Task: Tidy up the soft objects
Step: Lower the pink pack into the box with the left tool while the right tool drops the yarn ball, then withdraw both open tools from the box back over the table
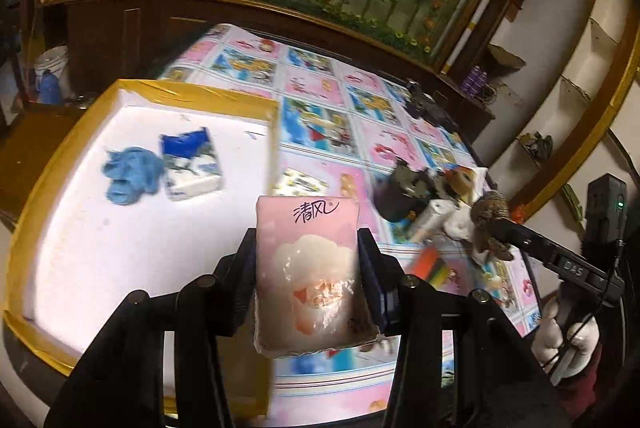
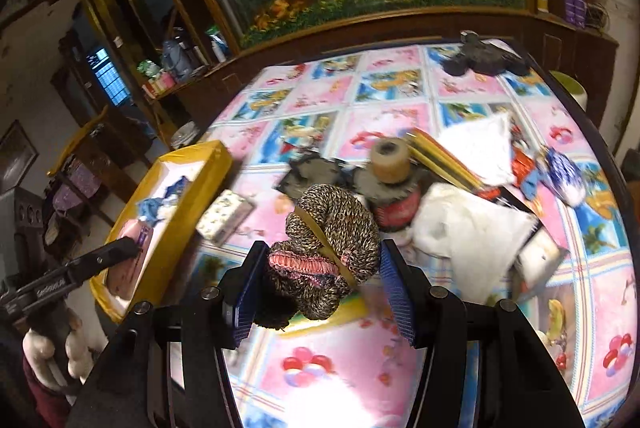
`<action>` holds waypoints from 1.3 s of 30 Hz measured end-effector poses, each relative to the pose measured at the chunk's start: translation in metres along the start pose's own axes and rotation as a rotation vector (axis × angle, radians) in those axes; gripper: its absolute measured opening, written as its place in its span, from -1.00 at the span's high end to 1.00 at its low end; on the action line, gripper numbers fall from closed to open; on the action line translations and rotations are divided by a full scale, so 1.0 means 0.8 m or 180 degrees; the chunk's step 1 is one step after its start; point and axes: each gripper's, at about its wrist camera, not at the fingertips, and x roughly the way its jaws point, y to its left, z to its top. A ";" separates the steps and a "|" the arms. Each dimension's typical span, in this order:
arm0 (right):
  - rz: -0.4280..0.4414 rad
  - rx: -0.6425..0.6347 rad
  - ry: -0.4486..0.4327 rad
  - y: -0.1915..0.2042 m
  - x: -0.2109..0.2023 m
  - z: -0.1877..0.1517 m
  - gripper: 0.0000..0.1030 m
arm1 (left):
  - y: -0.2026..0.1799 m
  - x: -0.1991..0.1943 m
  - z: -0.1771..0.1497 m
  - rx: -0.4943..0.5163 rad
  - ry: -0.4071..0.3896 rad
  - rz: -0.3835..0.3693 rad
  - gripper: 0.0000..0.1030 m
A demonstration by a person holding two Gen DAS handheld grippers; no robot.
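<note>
Left tongs [image 1: 307, 276] clamped a pink tissue pack [image 1: 310, 268] above the bench [image 1: 320, 108]; right tongs [image 2: 320, 284] gripped a speckled knit bundle [image 2: 332, 228]. Beyond, a yellow-rimmed tray [image 1: 160, 88] held blue cloth [image 1: 130, 174] beside another pack [image 1: 192, 164].

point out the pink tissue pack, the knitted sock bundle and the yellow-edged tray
pink tissue pack [image 1: 308, 268], left wrist view, front face
knitted sock bundle [image 2: 332, 228], right wrist view, top of the roll
yellow-edged tray [image 1: 192, 93], left wrist view, far rim
</note>
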 end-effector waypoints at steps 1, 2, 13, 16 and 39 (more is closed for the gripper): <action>0.0039 -0.0044 0.0005 0.010 0.001 0.003 -0.07 | 0.015 -0.001 0.004 -0.0042 -0.0009 0.0088 0.12; 0.0090 -0.0098 0.0015 0.024 0.004 0.007 -0.07 | 0.031 -0.002 0.009 -0.0078 -0.0008 0.0171 0.12; 0.0426 -0.0620 0.0276 0.159 0.097 0.069 -0.08 | 0.149 0.067 0.050 -0.0533 0.0338 0.0615 0.12; 0.0457 -0.0661 0.0437 0.192 0.143 0.091 -0.08 | 0.164 0.095 0.062 -0.0664 0.0434 0.0613 0.12; 0.0109 -0.0651 0.0613 0.235 0.307 0.151 -0.35 | 0.191 0.100 0.098 -0.1118 0.0000 0.0284 -0.22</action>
